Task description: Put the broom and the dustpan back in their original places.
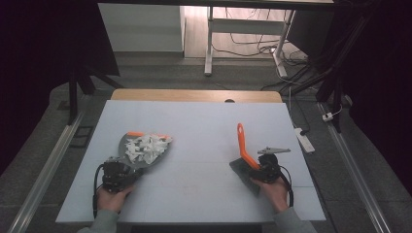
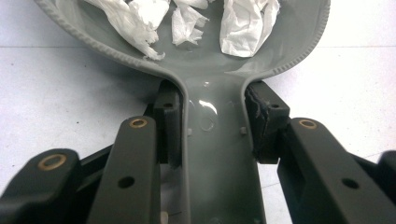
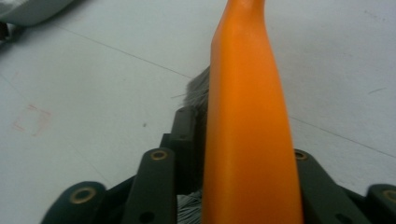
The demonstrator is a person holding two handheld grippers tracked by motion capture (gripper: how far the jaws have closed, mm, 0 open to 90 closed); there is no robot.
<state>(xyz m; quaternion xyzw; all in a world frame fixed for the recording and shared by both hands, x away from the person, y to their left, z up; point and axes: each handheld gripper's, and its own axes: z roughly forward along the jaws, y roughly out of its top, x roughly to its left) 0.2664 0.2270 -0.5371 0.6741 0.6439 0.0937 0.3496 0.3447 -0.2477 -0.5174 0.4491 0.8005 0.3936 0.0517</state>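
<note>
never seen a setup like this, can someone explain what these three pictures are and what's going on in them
A person sits at a white table holding a hand-held clamp with two black jaws in each hand. The high view looks down from above. The other two pictures come from small cameras riding on each tool, looking along its jaws. The left tool is shut on the handle of a grey dustpan, which holds torn white paper scraps. The right tool has the orange handle of a small brush between its jaws; whether they press on it is hard to tell. The grey bristles rest on the table.
</note>
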